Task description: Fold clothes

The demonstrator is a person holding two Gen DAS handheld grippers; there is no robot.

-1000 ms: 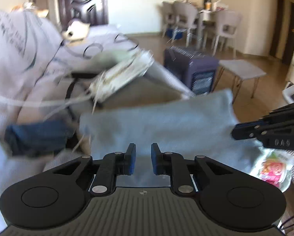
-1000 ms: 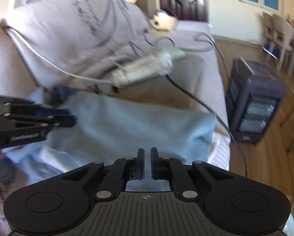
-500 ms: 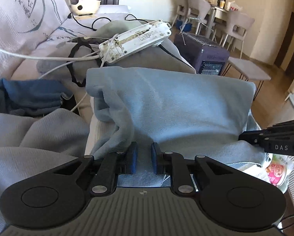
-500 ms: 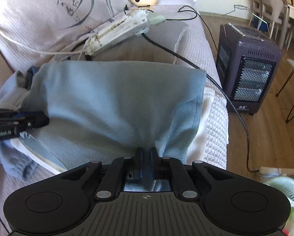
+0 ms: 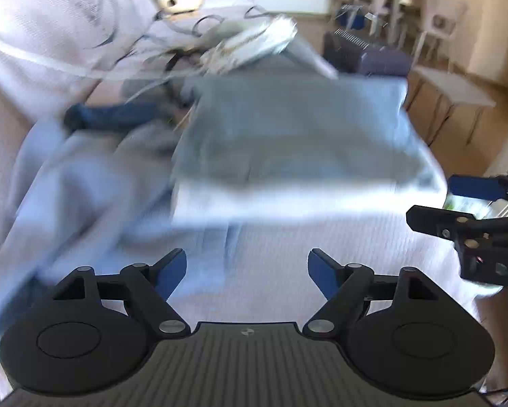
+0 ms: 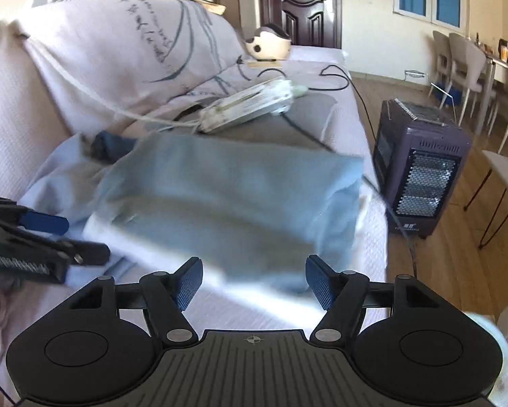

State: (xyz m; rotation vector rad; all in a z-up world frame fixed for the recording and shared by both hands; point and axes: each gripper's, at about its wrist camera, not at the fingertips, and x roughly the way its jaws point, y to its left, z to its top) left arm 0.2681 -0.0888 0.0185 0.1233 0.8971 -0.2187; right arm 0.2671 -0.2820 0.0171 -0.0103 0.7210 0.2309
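Both tools hang spread wide with nothing between their fingers, the left tool [image 5: 247, 269] and the right tool [image 6: 252, 279] over the sofa [image 6: 372, 224] seat's front edge. Just beyond lies the folded blue garment [image 6: 226, 196]: soft, light, limp, probably best pinched at its near corners.

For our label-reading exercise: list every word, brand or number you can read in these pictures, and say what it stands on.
"DAS": on the right gripper, cut off by the frame edge.
Label on the left gripper: blurred, unreadable.
Badge on the heater: too small to read.
Script on the cushion: too blurred to read.
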